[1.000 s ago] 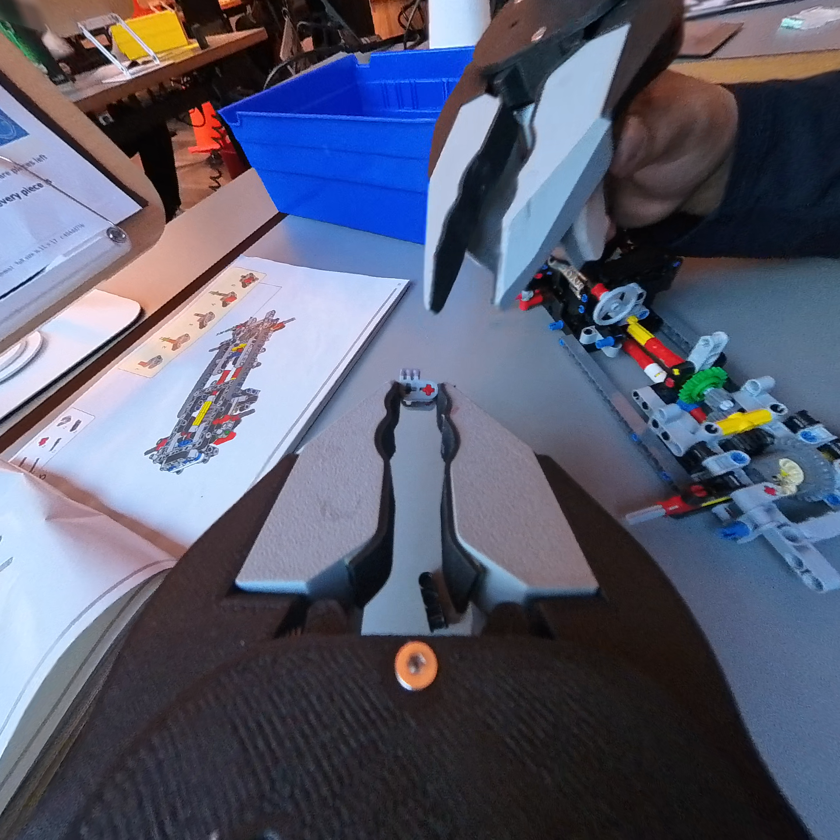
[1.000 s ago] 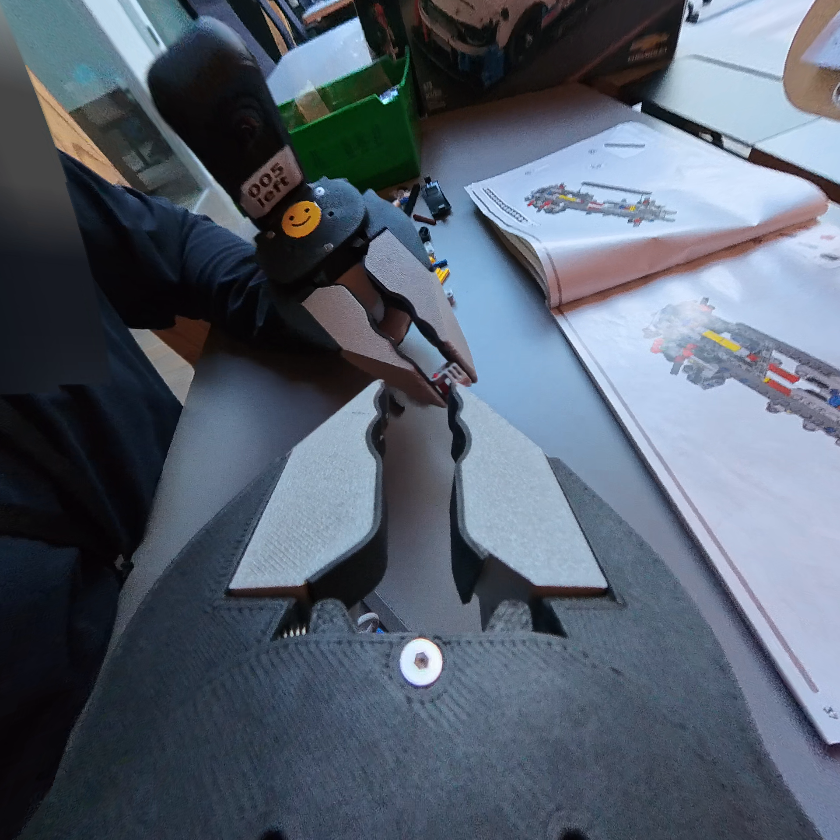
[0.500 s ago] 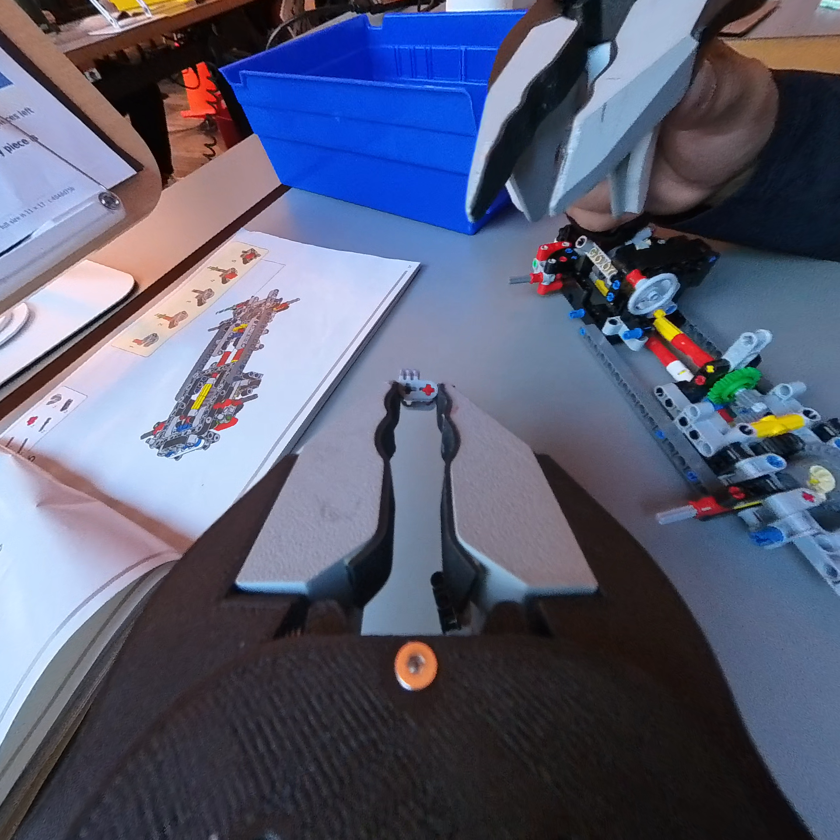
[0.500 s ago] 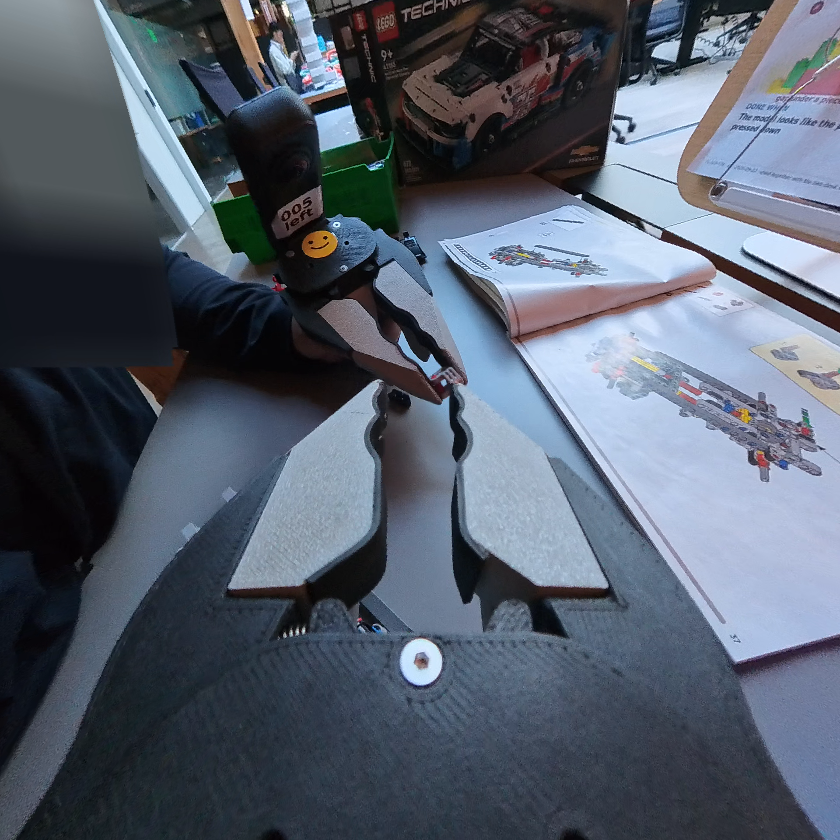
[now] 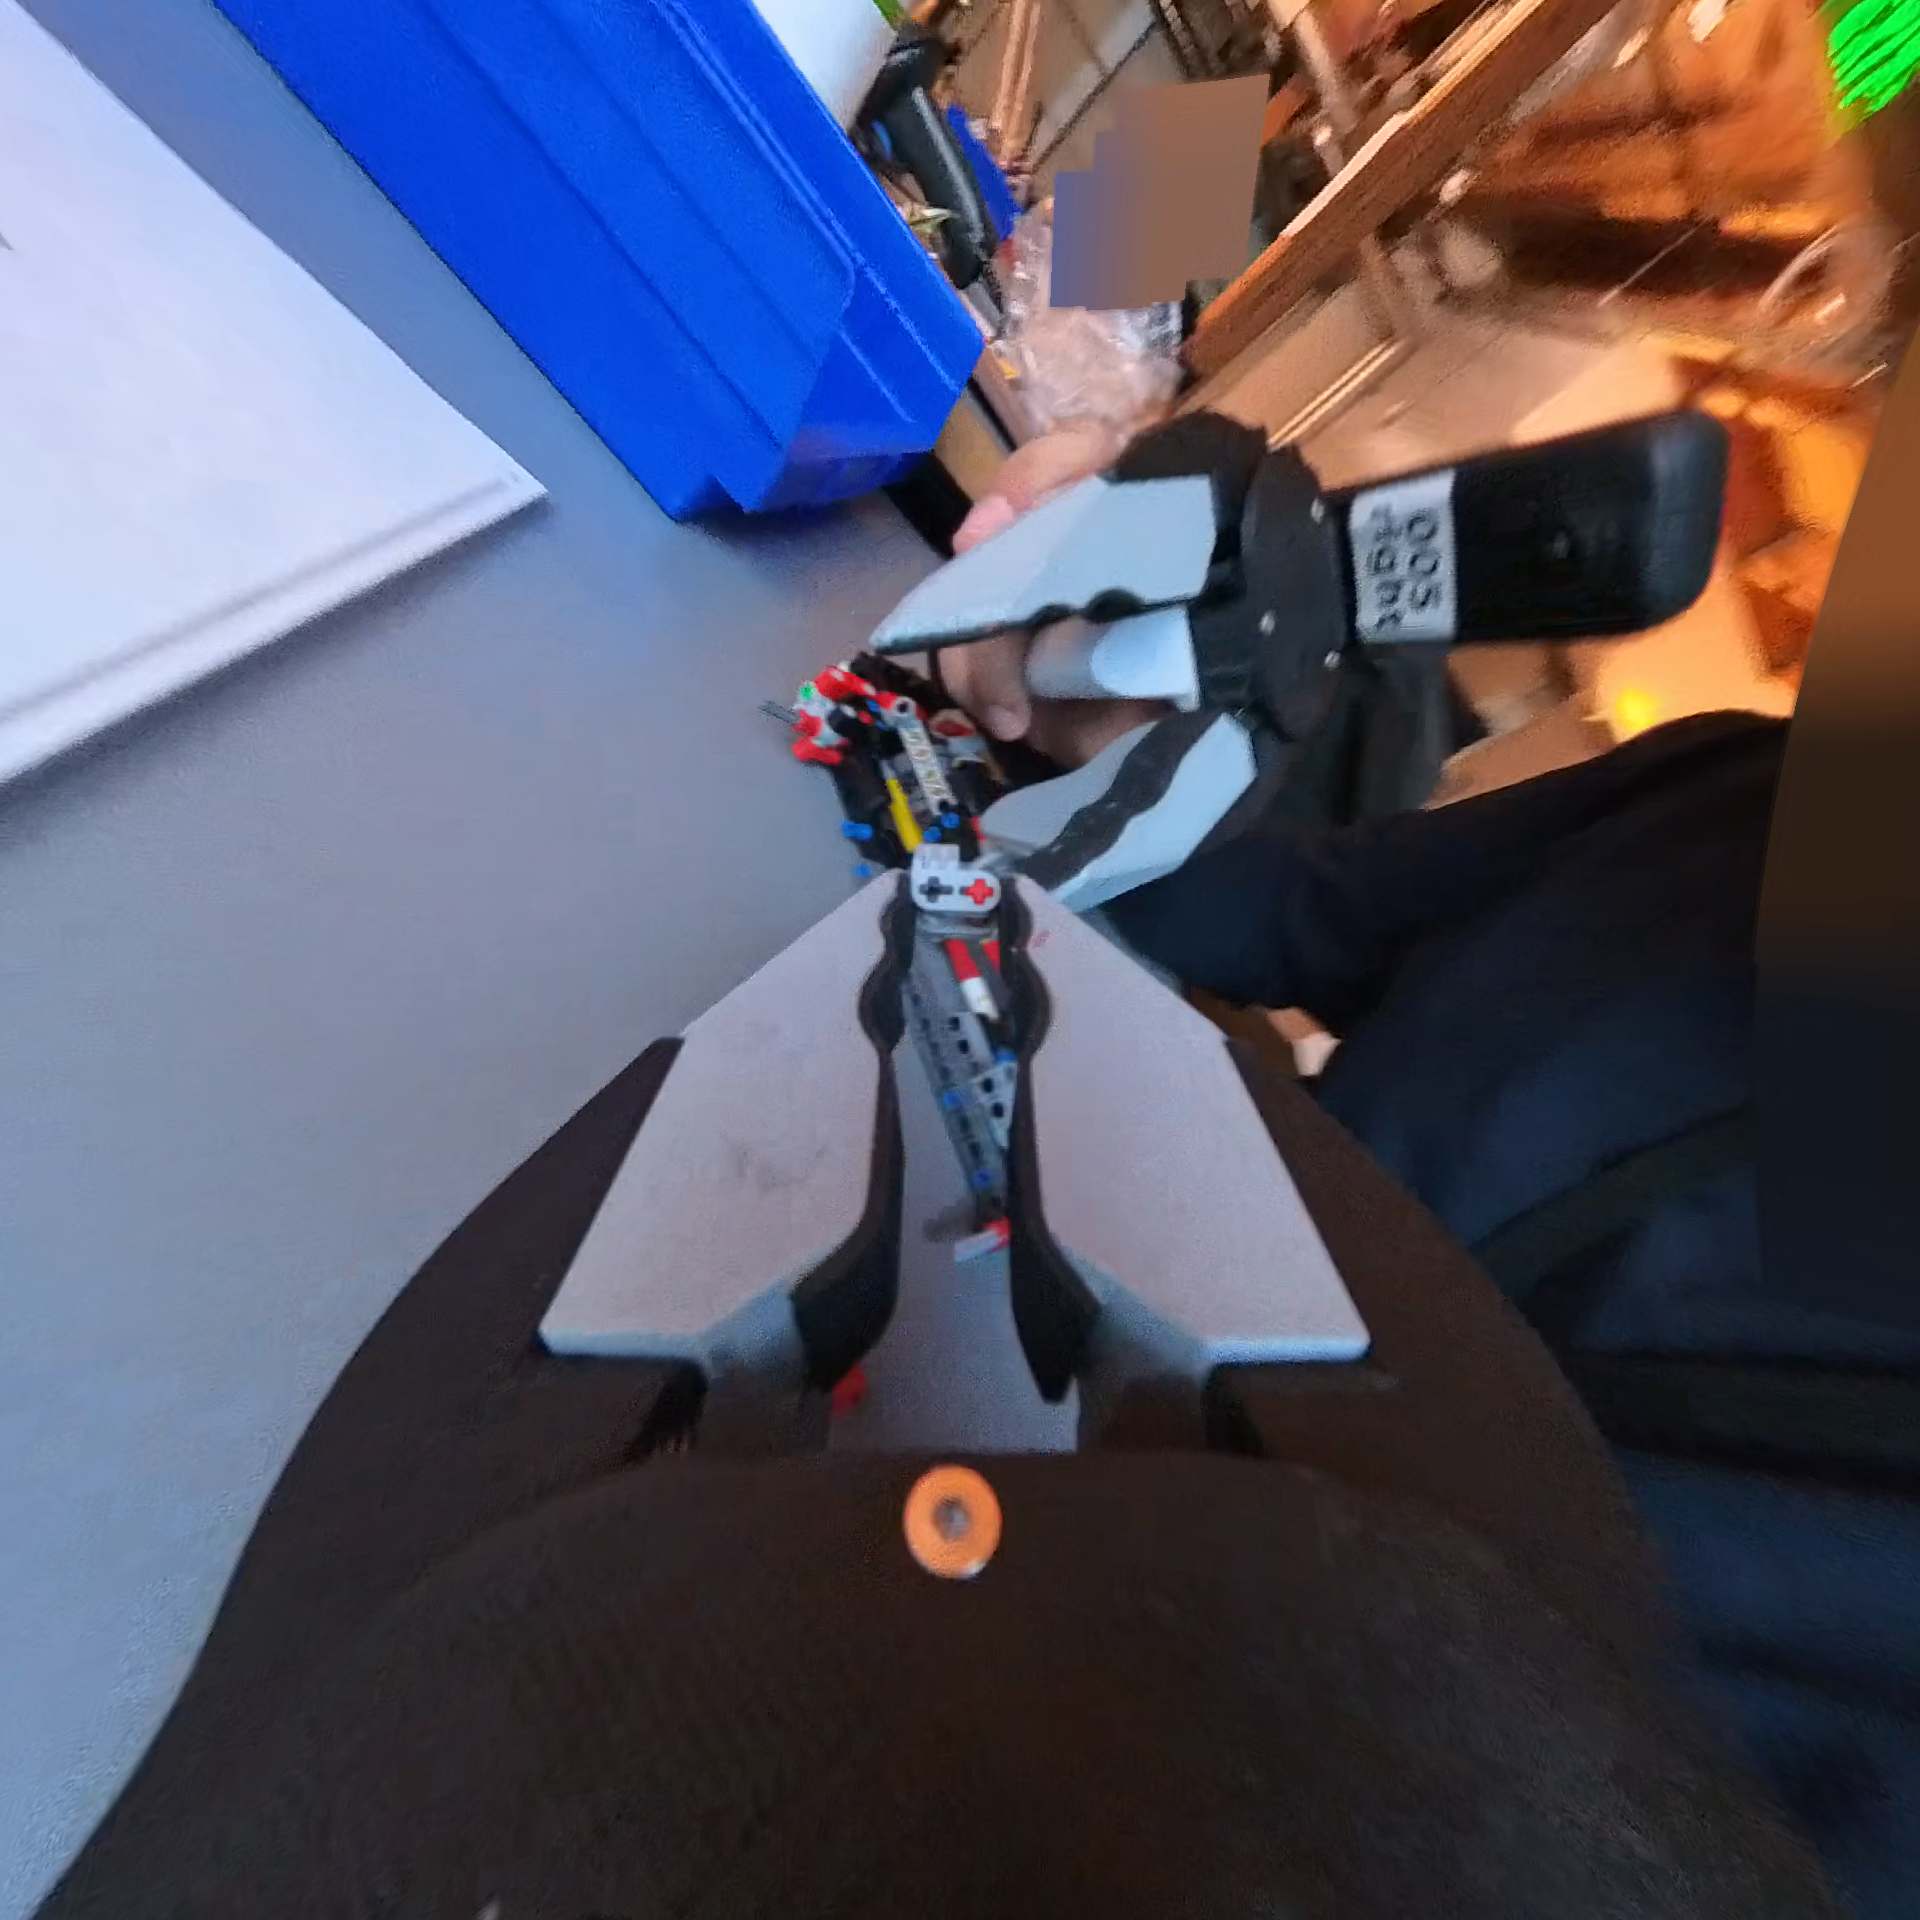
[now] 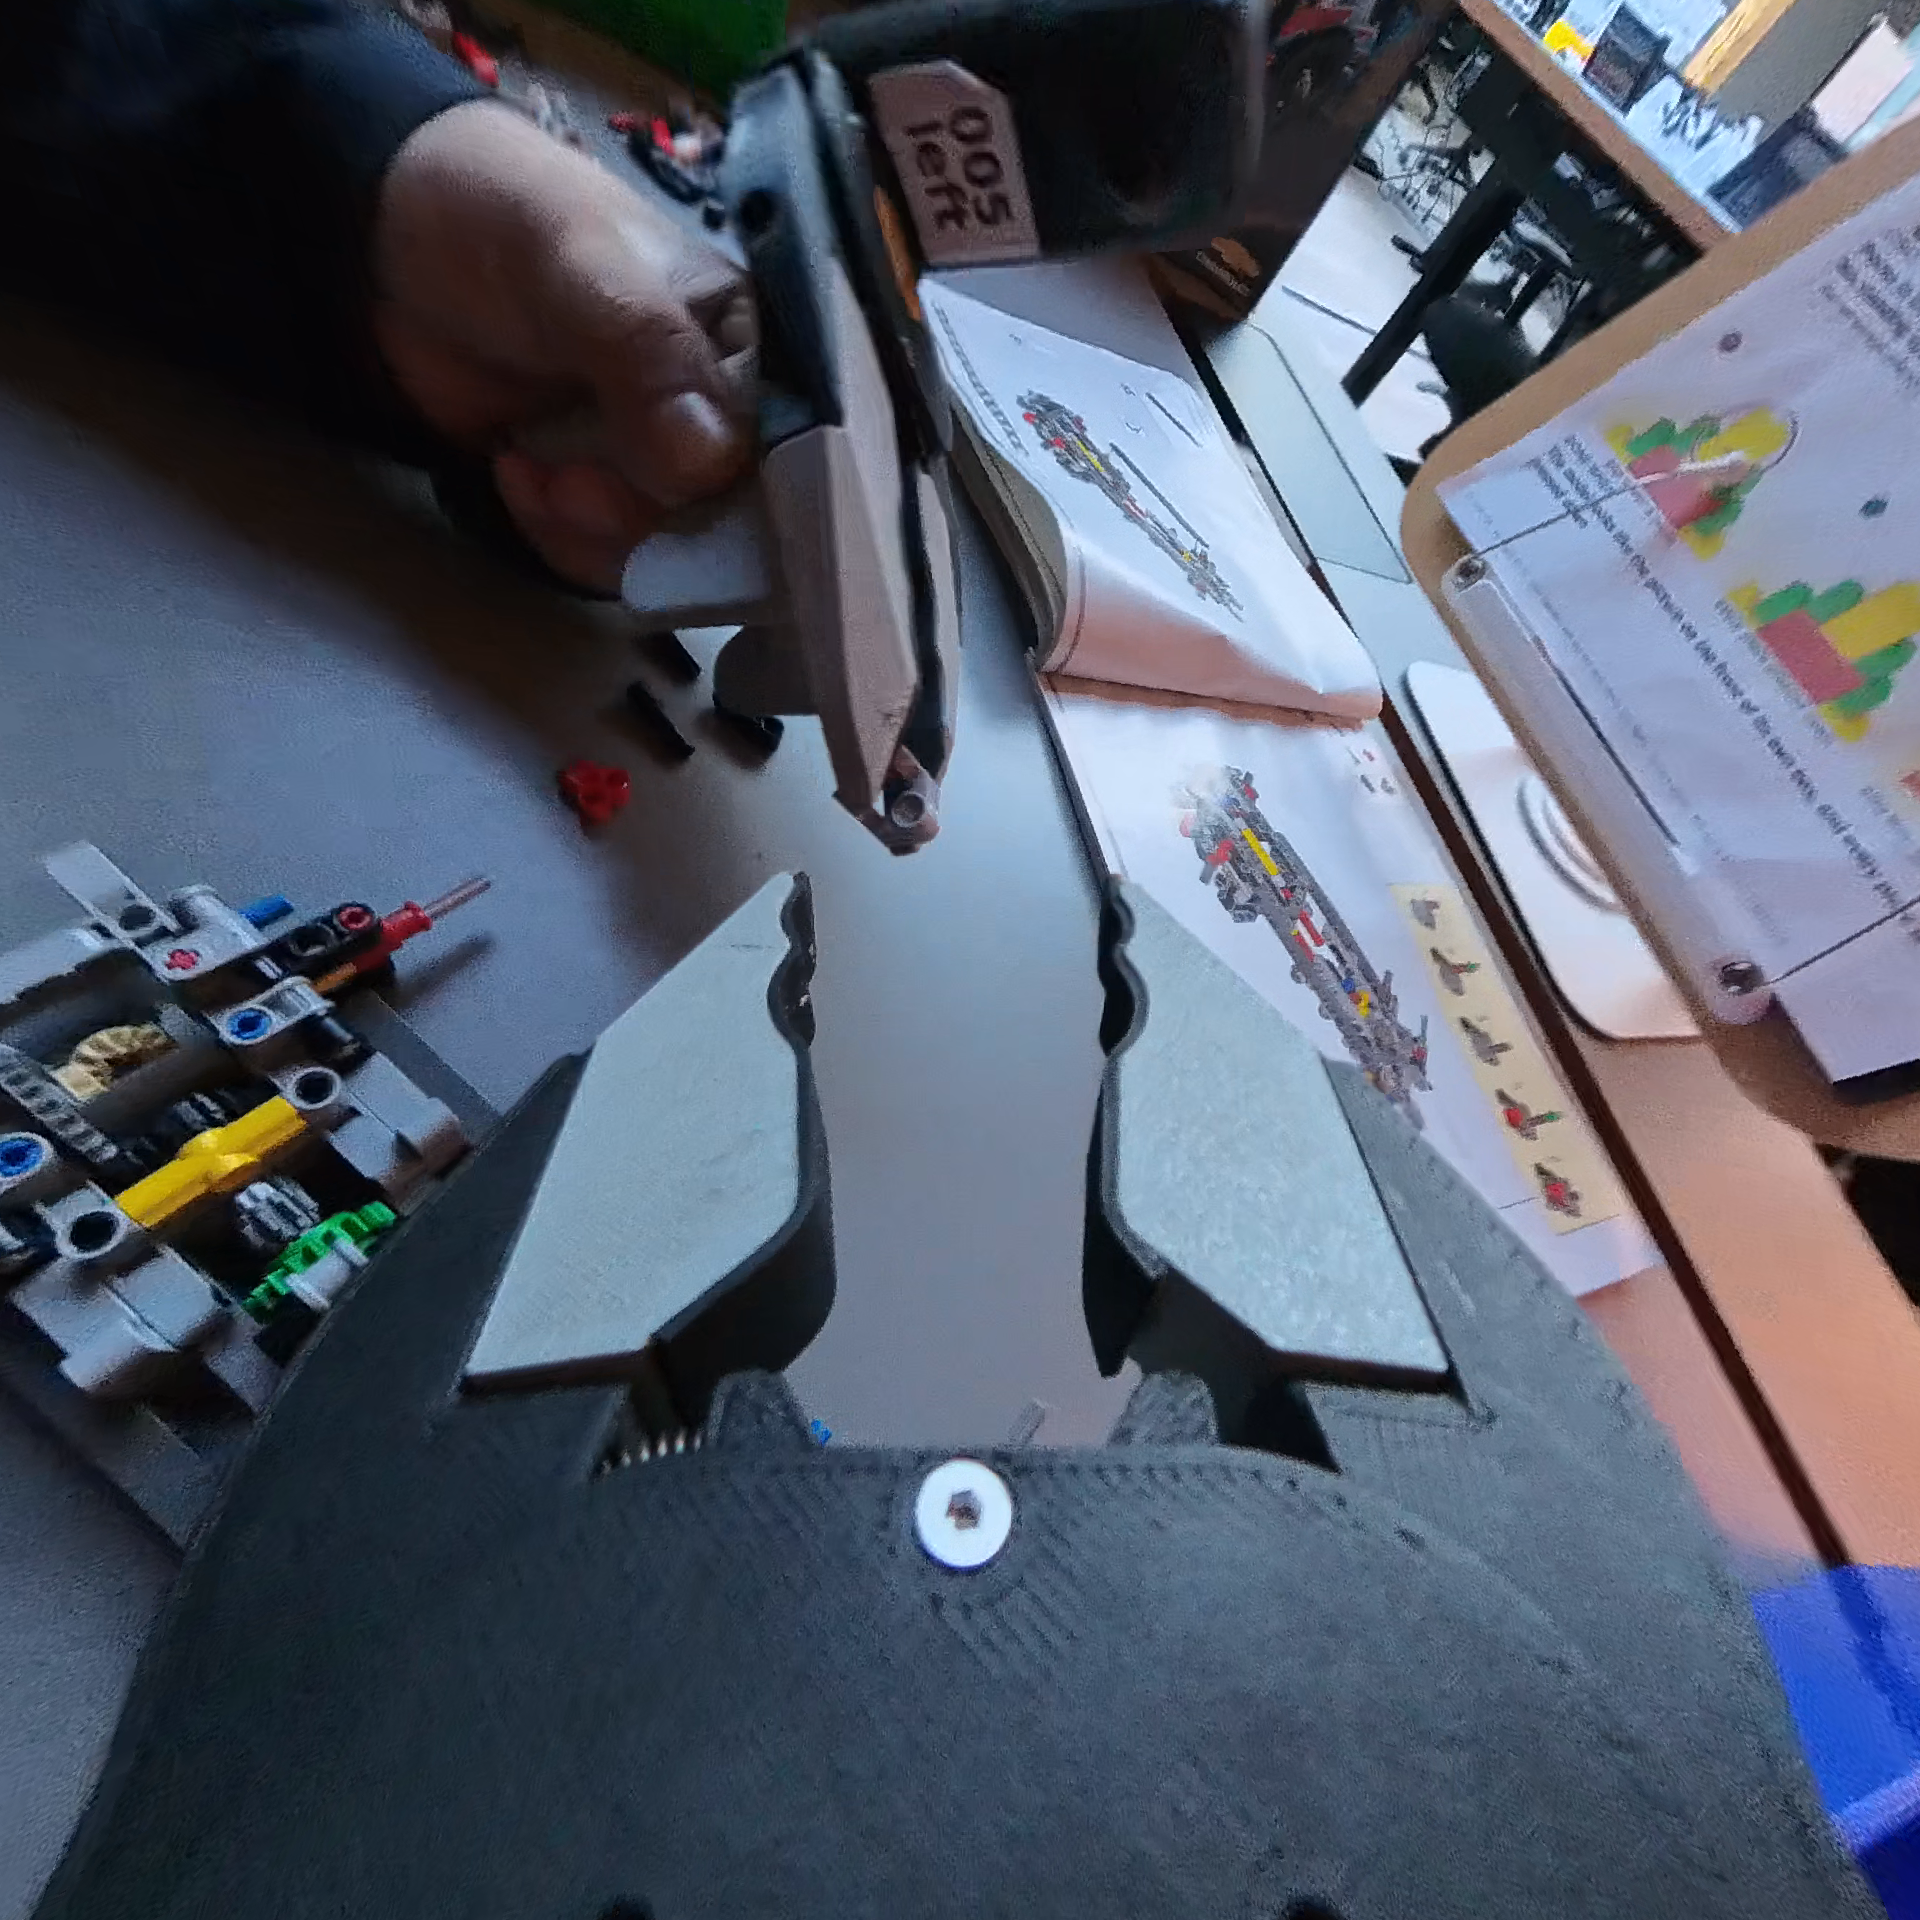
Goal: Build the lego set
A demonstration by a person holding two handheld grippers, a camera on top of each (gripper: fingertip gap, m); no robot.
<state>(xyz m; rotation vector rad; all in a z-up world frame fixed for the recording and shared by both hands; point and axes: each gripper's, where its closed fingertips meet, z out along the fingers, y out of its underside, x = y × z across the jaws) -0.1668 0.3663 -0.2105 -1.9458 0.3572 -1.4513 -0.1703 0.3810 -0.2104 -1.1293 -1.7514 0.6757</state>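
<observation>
My left gripper (image 5: 954, 896) is shut on a small grey connector piece (image 5: 954, 891) with a black and a red cross hole. It holds the piece just above the long brick-built chassis (image 5: 894, 758) on the grey table. The right wrist view shows the same gripper (image 6: 906, 821) from the side, with the grey piece (image 6: 910, 802) pinched at its tip. My right gripper (image 6: 956, 914) is open and empty over the bare table, and the chassis (image 6: 187, 1122) lies to its left. In the left wrist view the right gripper (image 5: 940, 727) stands wide open beside the chassis's far end.
A blue bin (image 5: 623, 208) stands behind the chassis. An open instruction booklet (image 6: 1299, 935) lies beside it, also seen in the left wrist view (image 5: 156, 468). A small red piece (image 6: 594, 787) and black pins (image 6: 665, 717) lie loose. A stand with printed sheets (image 6: 1714, 623) is at the right. My left and right fingertips are right by each other.
My right gripper has opened wide and swung down beside the chassis. My left gripper has turned towards the chassis, still holding the grey connector piece.
</observation>
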